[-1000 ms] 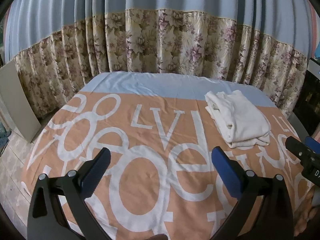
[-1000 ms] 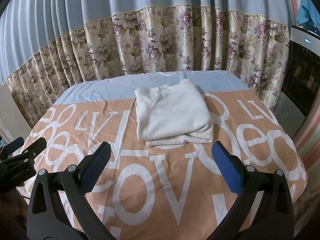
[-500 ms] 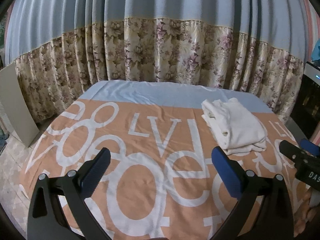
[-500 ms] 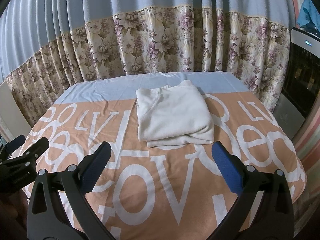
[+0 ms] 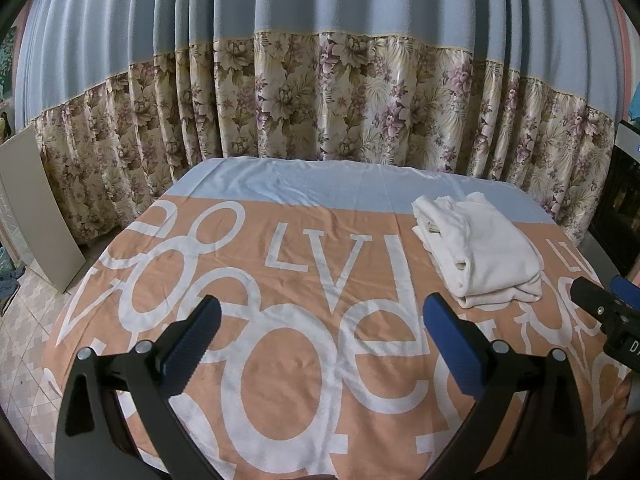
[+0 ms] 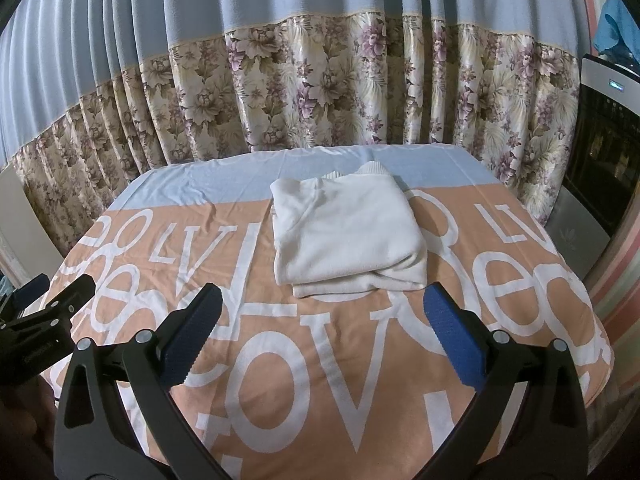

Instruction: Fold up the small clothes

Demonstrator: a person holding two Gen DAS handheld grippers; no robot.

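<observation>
The left gripper (image 5: 320, 344), with black arms and ribbed blue pads, is held spread wide and empty over the peach cloth with big white letters (image 5: 288, 364), and the right gripper (image 6: 322, 344) is held the same way, jaws apart, nothing pinched. Both are kept back from the work, which reads as a release: the cream knitted garment, folded into a thick rectangle (image 6: 344, 232), is seen just ahead of the right gripper's pads, and ahead and well to the right of the left gripper (image 5: 480, 248). It is laid flat near the cloth's pale blue far band, so the fold is judged complete. Beyond it, a blue and floral pleated curtain (image 6: 320, 80) is hung. The garment's underside and inner layers are hidden; its kind cannot be told. The hands are cut off below the frame
</observation>
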